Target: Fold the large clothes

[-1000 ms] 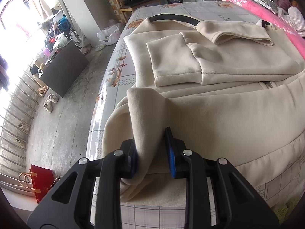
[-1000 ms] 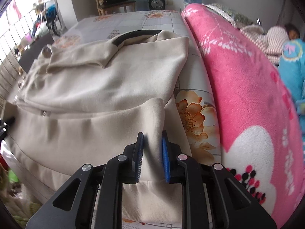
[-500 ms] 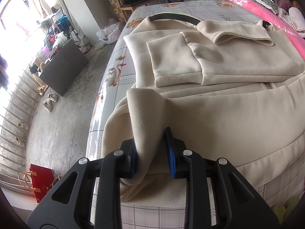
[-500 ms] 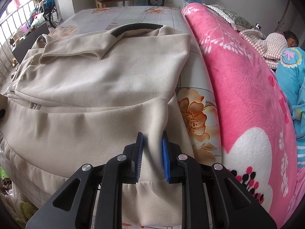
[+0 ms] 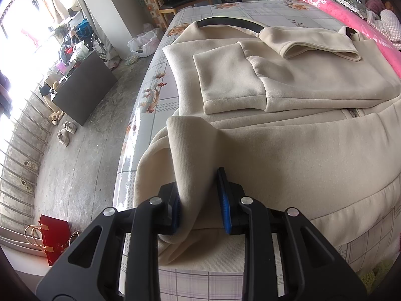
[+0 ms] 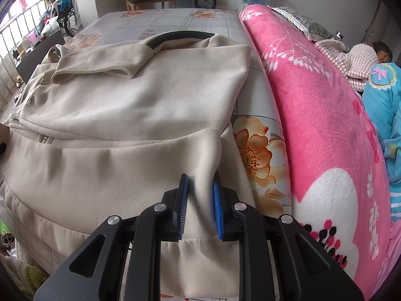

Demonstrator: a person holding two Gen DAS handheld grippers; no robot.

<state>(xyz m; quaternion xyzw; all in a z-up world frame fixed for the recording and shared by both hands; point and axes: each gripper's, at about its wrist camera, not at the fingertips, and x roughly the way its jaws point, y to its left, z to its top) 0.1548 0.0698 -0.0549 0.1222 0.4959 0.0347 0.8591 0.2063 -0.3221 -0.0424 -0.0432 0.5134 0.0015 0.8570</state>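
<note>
we see cream jacket [image 5: 288,150] sleeves folded, hem lifted | left gripper [image 5: 200,200] and right gripper [image 6: 200,205] fingers pinching hem | floral bed [image 6: 175,22], pink blanket [image 6: 313,125] right

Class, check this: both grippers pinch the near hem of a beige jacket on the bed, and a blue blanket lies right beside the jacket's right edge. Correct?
Not quite: the blanket beside the beige jacket is pink, as the right wrist view shows. The left gripper and right gripper do pinch the near hem.
</note>
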